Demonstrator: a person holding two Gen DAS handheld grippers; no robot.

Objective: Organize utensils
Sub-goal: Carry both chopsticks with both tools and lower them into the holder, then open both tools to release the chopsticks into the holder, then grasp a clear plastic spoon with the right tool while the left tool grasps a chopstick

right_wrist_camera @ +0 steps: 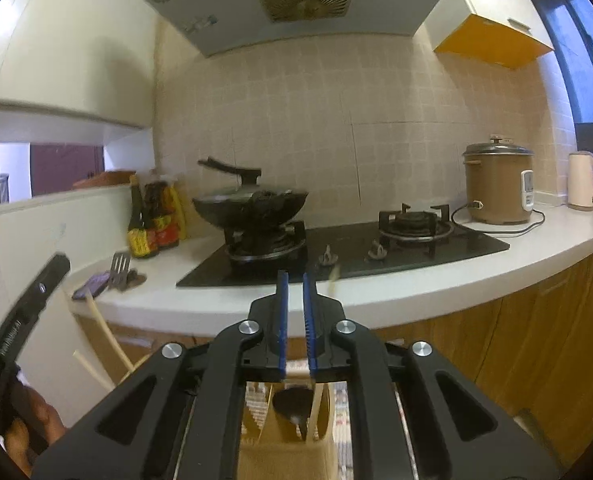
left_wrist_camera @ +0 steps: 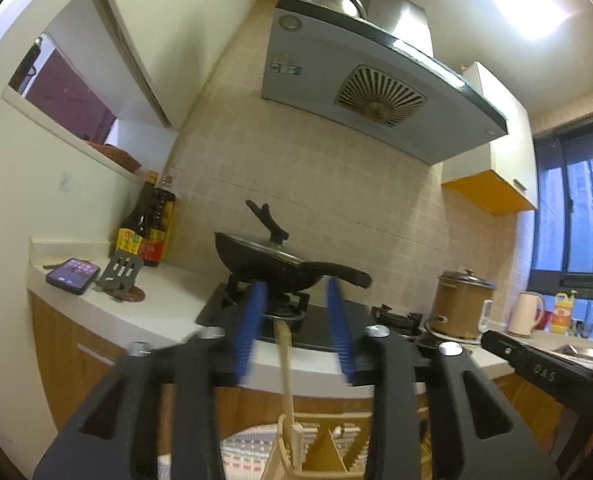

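Note:
My left gripper (left_wrist_camera: 296, 296) is open, its blue pads wide apart. A pale wooden utensil handle (left_wrist_camera: 285, 368) rises between them out of a beige slatted utensil holder (left_wrist_camera: 320, 452) below. My right gripper (right_wrist_camera: 295, 280) has its blue pads close together with a narrow gap, nothing seen between them. Below it in the right wrist view a dark spoon (right_wrist_camera: 292, 404) and a pale stick (right_wrist_camera: 317, 404) stand in the holder (right_wrist_camera: 288, 456). Two pale chopstick-like sticks (right_wrist_camera: 102, 336) show at the left. A slotted metal spatula (left_wrist_camera: 121, 270) lies on the counter.
A black wok with lid (left_wrist_camera: 280, 258) sits on the gas hob (right_wrist_camera: 416, 232). Sauce bottles (left_wrist_camera: 146, 224) and a phone (left_wrist_camera: 72, 274) are on the white counter (left_wrist_camera: 168, 304). A brown rice cooker (right_wrist_camera: 496, 184) and a kettle (right_wrist_camera: 582, 180) stand to the right. A range hood (left_wrist_camera: 376, 84) hangs above.

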